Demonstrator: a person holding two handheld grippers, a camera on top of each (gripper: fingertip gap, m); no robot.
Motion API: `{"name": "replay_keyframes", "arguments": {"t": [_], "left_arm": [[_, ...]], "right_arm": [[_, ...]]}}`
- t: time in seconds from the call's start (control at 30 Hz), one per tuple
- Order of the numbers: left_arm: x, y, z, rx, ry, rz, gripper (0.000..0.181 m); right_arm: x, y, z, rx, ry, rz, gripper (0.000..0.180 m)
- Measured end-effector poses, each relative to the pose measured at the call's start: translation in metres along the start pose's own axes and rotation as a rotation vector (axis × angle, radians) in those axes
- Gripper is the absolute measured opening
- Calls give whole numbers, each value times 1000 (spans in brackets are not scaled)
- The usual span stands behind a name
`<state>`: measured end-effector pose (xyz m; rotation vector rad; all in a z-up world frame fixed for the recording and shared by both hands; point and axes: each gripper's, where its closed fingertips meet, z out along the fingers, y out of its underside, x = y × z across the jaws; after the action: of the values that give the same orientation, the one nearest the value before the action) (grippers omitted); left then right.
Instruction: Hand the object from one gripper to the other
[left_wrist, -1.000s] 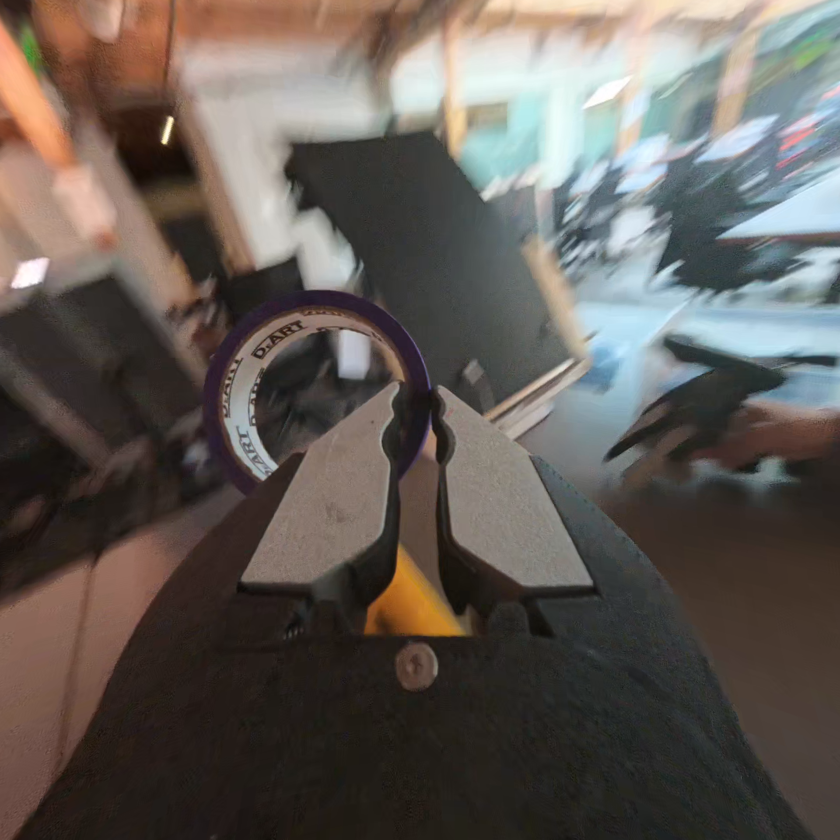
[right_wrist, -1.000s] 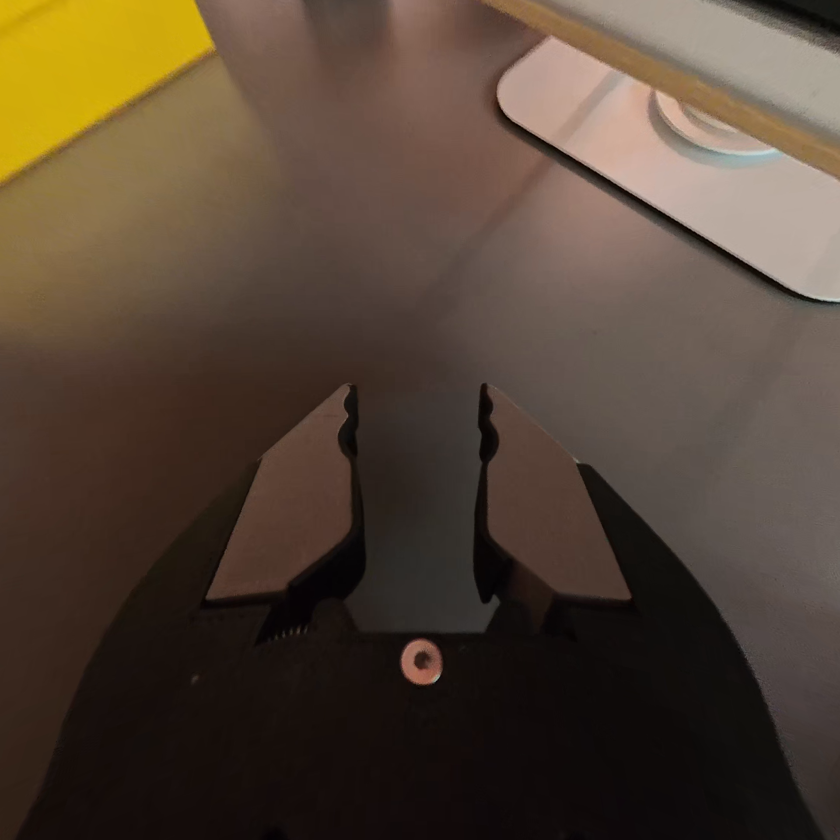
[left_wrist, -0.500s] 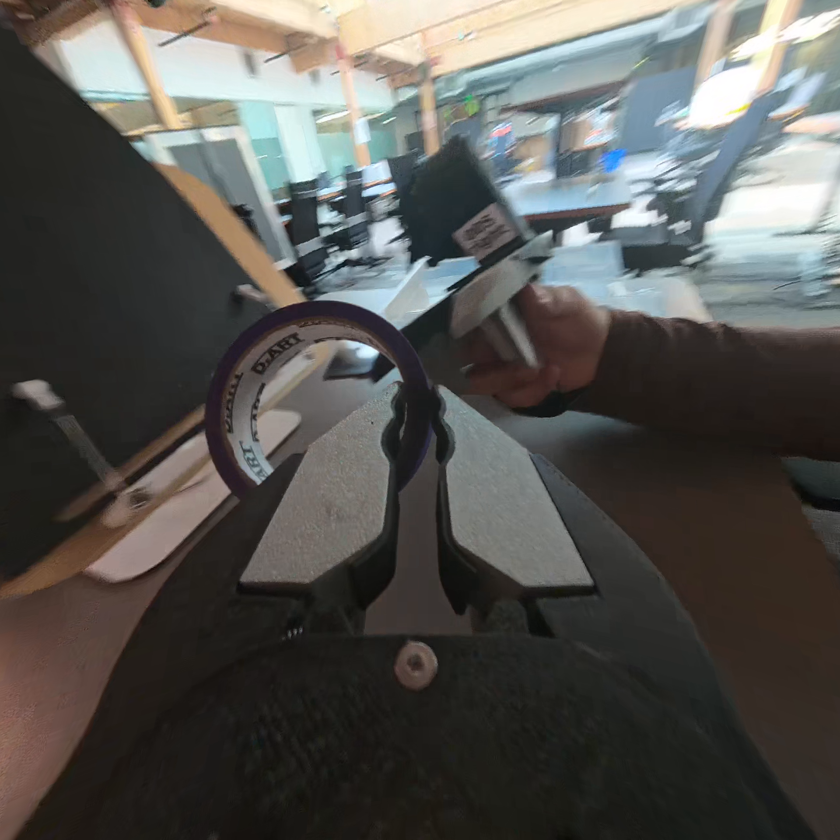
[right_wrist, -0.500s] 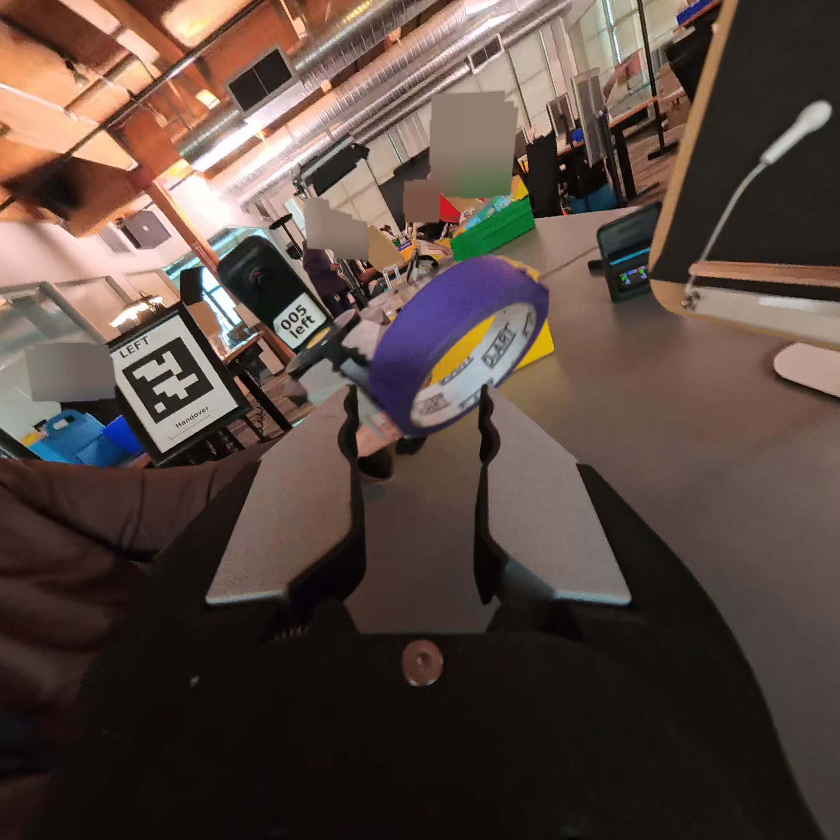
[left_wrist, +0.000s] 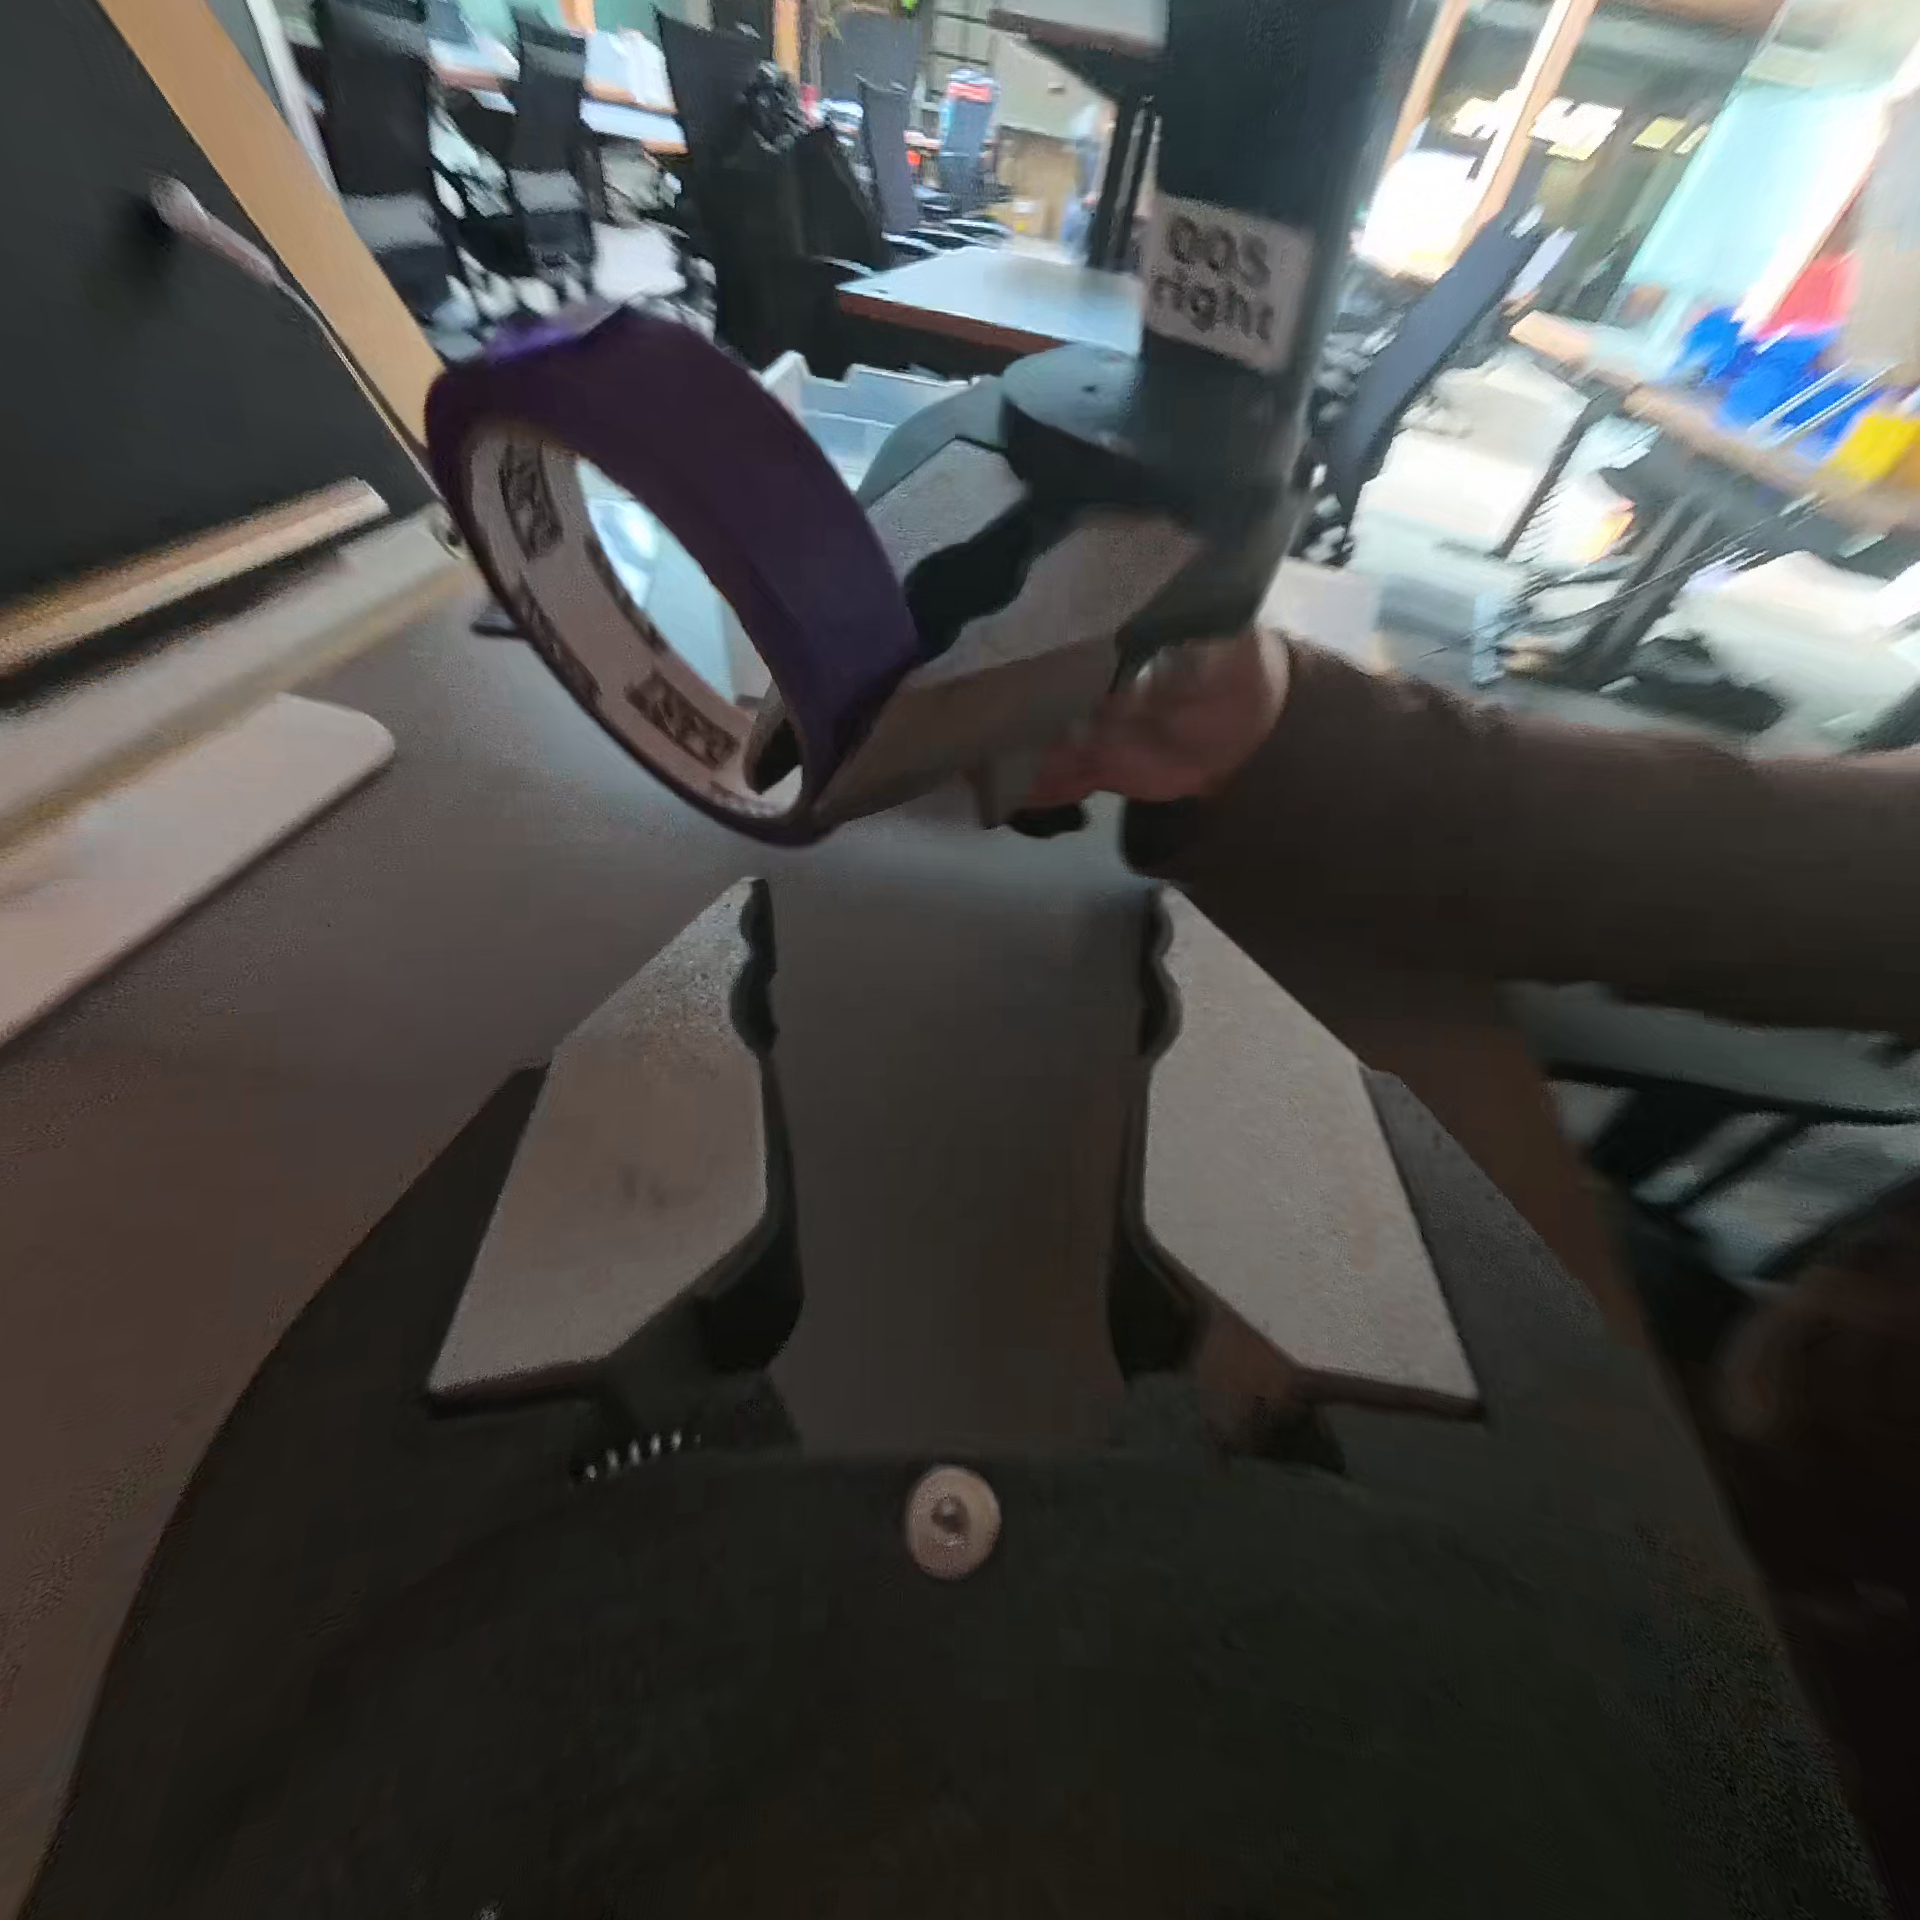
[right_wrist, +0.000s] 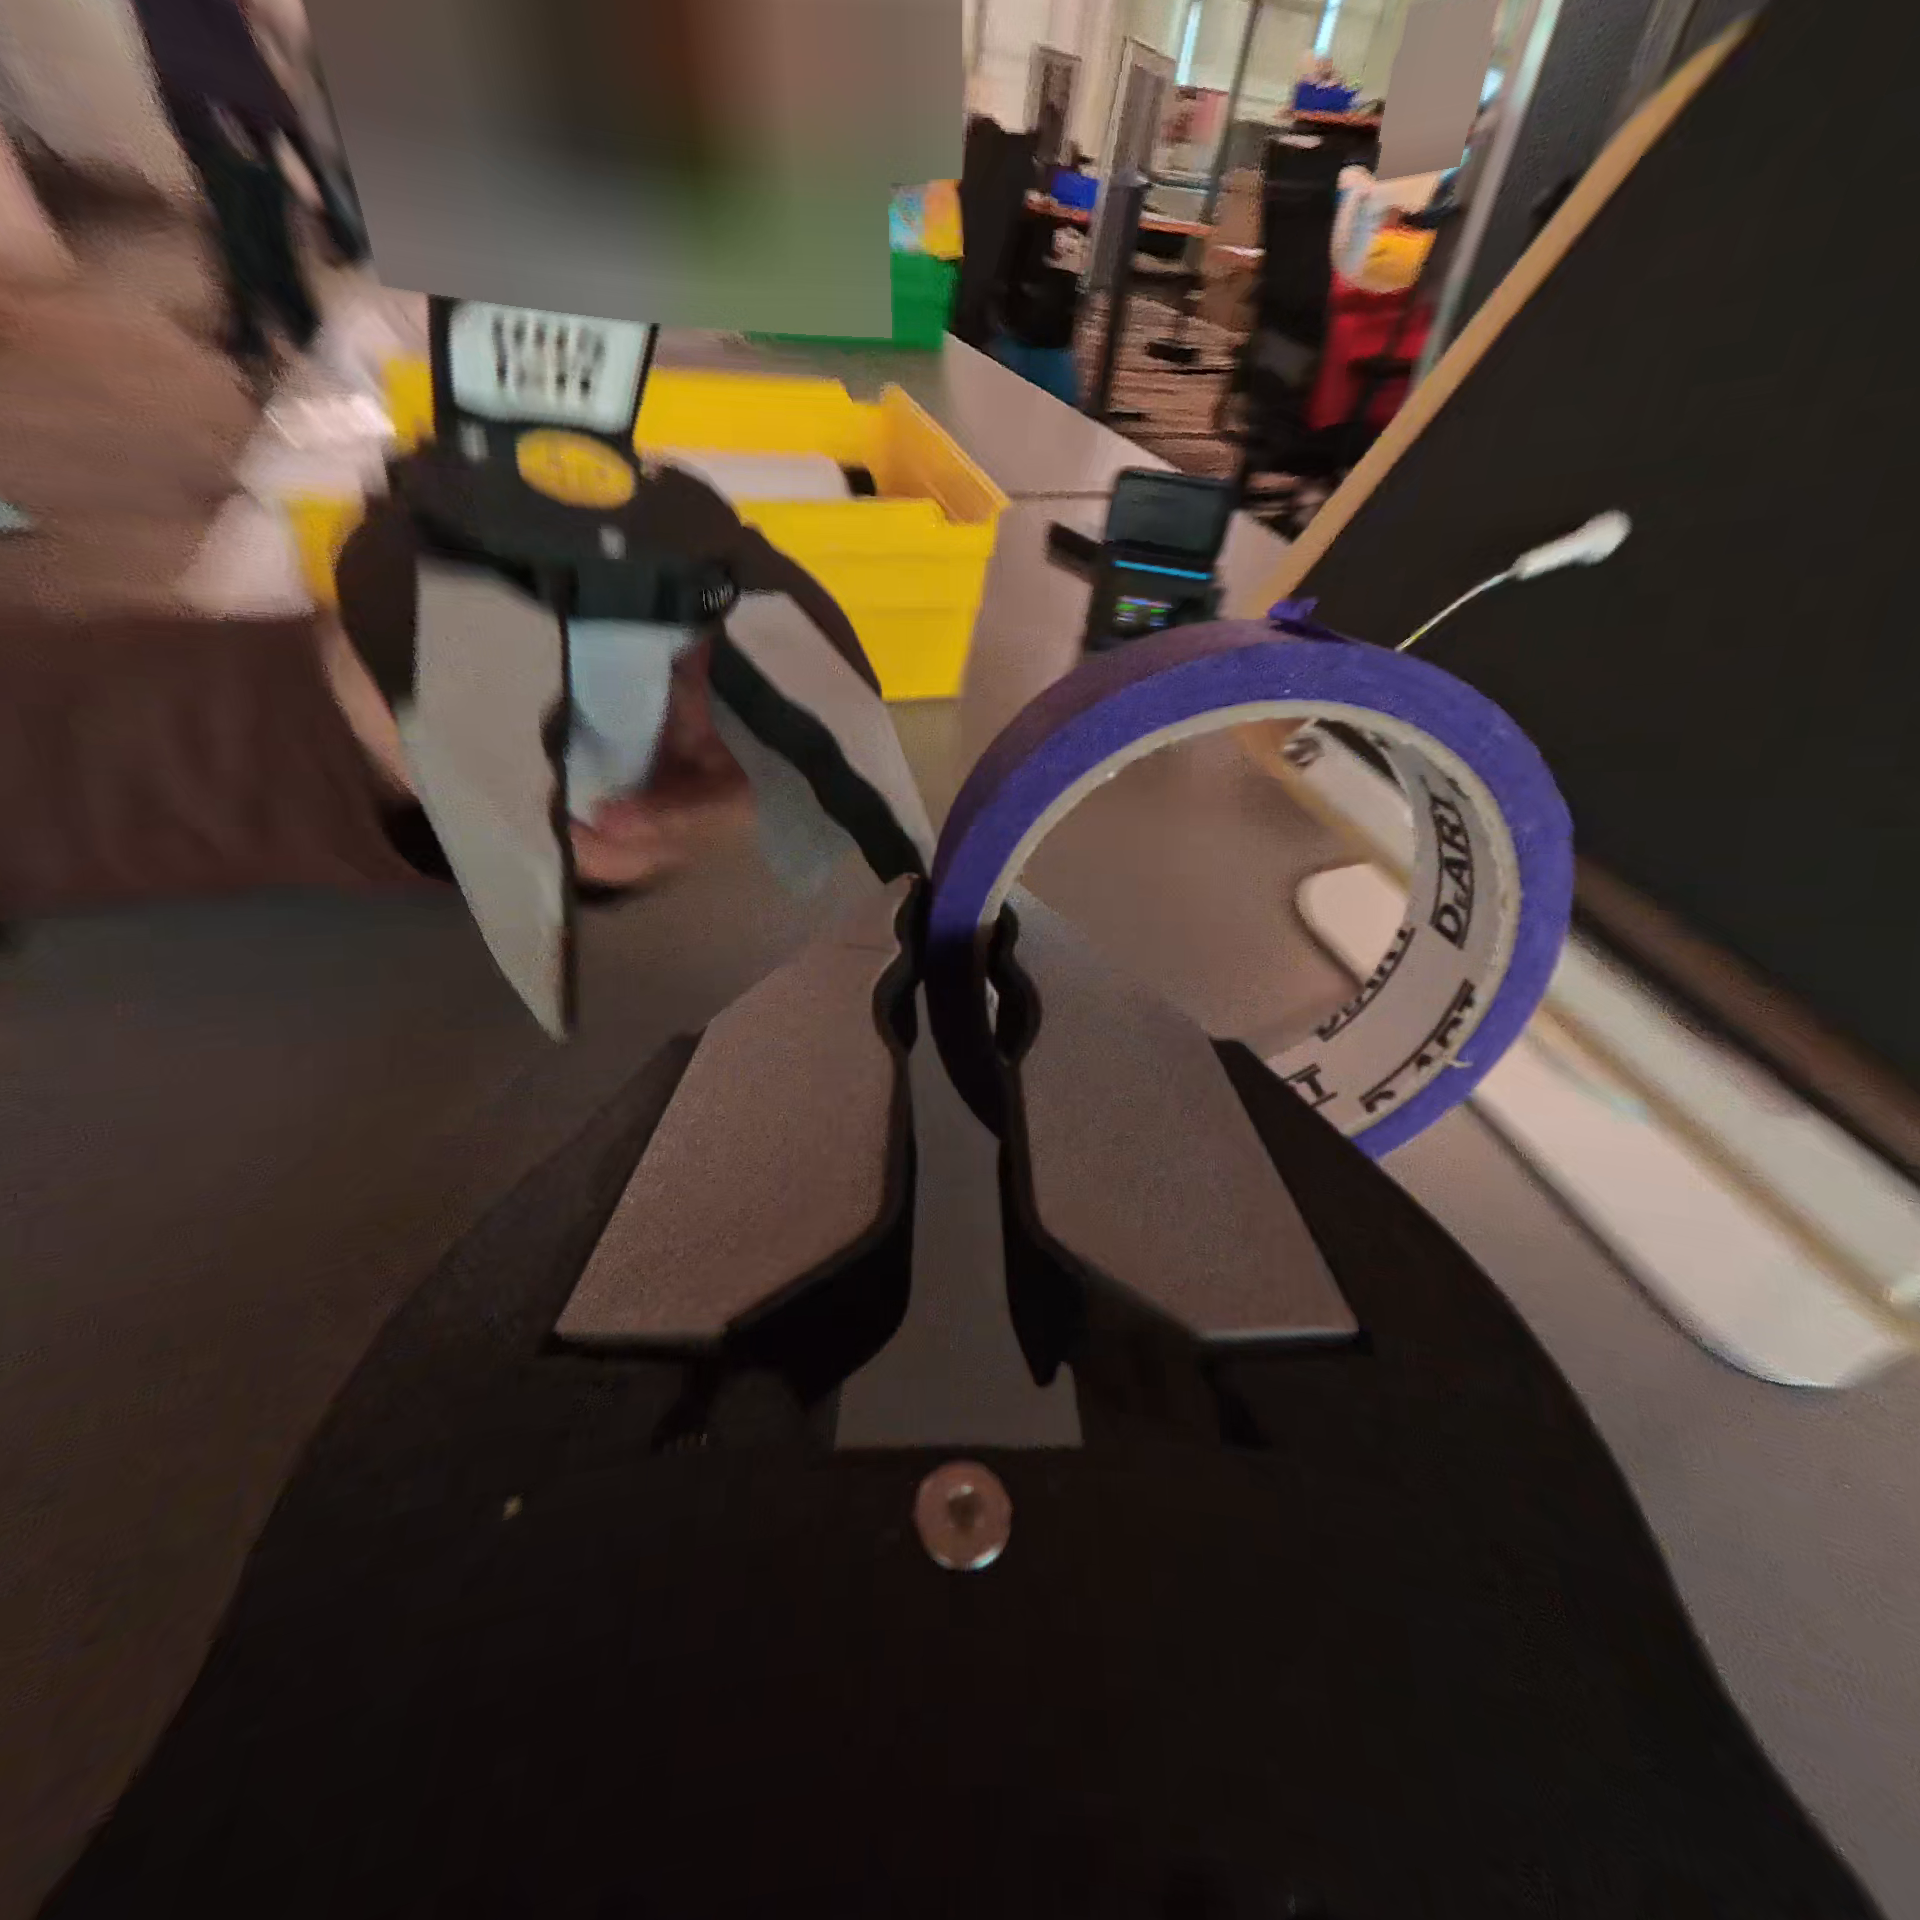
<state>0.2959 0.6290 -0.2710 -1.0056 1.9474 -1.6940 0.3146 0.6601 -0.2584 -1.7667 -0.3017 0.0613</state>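
Note:
A purple tape roll (right_wrist: 1351, 665) with a white printed core hangs above the dark table. My right gripper (right_wrist: 958, 935) is shut on the roll's wall at its left side, one finger inside the ring and one outside. In the left wrist view the same roll (left_wrist: 727, 499) sits in the right gripper (left_wrist: 821, 753), just beyond my fingertips. My left gripper (left_wrist: 958, 914) is open and empty, a little short of the roll and below it. It also shows in the right wrist view (right_wrist: 732, 951), jaws spread, just left of the roll.
A yellow bin (right_wrist: 914, 540) stands on the far side of the table. A black board with a wooden edge (right_wrist: 1714, 416) and a white base (right_wrist: 1662, 1195) stand at the right. A small dark device (right_wrist: 1153, 561) stands near the board. A hand (left_wrist: 1195, 717) in a brown sleeve holds the right gripper.
The tape has changed grippers. The left gripper, shut on it before, has opened and drawn back. The right gripper, open before, has shut on the roll's wall.

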Motion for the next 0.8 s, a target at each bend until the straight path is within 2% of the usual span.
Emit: {"name": "replay_keyframes", "arguments": {"t": [0.13,0.2,0.27,0.33,0.4,0.5,0.57,0.67,0.7,0.73,0.8], "left_arm": [[-3,-28,-24,185,105,-212,56],[4,-39,-34,250,194,-262,48],[12,-39,-38,248,252,-252,22],[12,-36,-36,217,189,-150,19],[4,-30,-33,165,18,65,14],[-5,-26,-32,77,-222,413,9],[8,-24,-26,57,-227,546,6],[23,-15,-14,18,-210,693,6],[26,-10,-10,-1,-194,715,6],[28,-5,-7,-17,-175,715,6],[30,1,-3,-29,-140,639,7]], "right_arm": [[-28,11,11,-87,41,-428,7],[-49,19,19,-136,-20,-499,7],[-61,19,23,-129,-58,-486,7],[-58,20,23,-141,-67,-407,10],[-60,22,16,-136,-158,-268,37],[-47,5,0,-32,-215,-61,43],[-36,-11,-9,64,-230,94,47],[-38,-33,-21,184,-376,312,51],[-41,-39,-25,218,-435,357,44],[-44,-44,-30,250,-490,375,27],[-51,-41,-29,237,-505,309,23]]}}
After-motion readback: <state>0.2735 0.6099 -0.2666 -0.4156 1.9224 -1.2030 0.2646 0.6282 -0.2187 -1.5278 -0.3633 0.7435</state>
